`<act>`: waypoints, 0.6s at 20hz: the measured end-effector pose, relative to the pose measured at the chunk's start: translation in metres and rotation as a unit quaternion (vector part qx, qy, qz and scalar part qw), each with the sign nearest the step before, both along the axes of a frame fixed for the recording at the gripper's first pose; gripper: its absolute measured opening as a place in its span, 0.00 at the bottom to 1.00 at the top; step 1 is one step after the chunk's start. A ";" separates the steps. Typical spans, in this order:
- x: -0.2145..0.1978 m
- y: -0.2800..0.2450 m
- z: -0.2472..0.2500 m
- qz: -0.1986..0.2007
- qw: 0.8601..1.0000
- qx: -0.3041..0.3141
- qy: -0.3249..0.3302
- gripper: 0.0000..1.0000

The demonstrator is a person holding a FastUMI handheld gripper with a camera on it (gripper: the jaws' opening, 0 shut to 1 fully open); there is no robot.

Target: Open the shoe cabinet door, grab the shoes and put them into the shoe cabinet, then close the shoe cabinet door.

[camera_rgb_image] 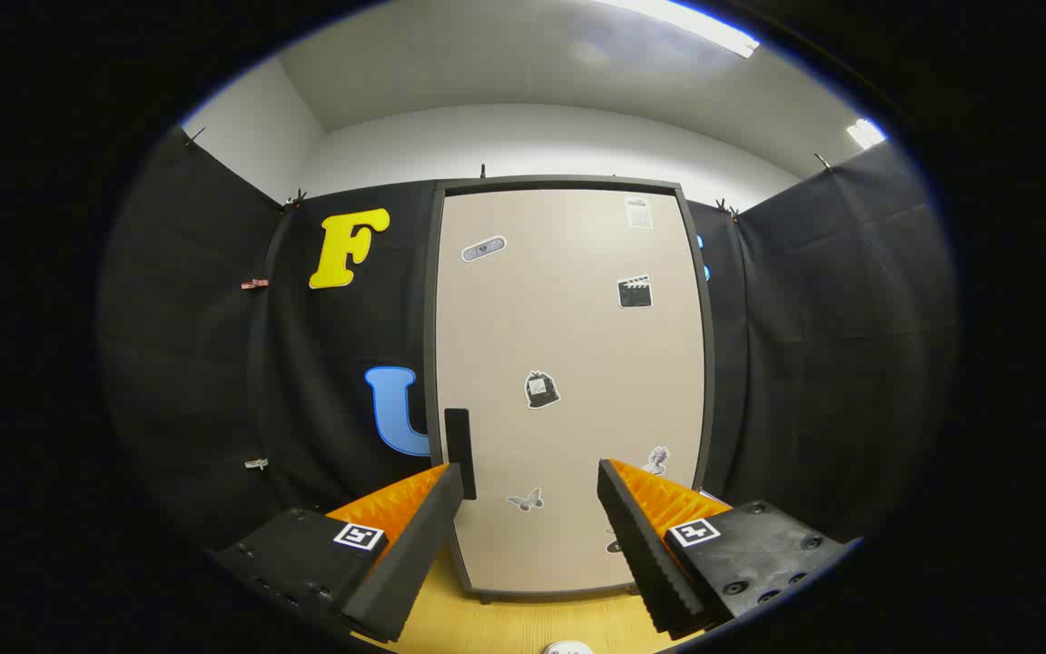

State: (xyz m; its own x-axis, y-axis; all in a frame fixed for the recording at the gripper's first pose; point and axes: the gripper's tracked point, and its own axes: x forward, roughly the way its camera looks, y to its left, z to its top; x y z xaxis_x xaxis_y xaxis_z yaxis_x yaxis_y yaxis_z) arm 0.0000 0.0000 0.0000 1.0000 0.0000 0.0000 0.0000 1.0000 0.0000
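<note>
Jaws of the gripper (530, 509) sit wide apart, holding nothing, over the wooden tabletop (523, 622); shoe cabinet door (568, 381) is shut just ahead, its dark handle (458, 450) right by the left finger.

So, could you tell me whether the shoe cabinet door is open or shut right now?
Shut: the shoe cabinet door sits flush inside its dark frame, handle untouched. The gripper is open ahead of it.

The shoe cabinet door (568, 381) hides the interior; its stickers (541, 389) are illegible.
</note>
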 end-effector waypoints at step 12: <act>0.018 0.015 -0.007 0.009 1.000 0.001 0.004 0.98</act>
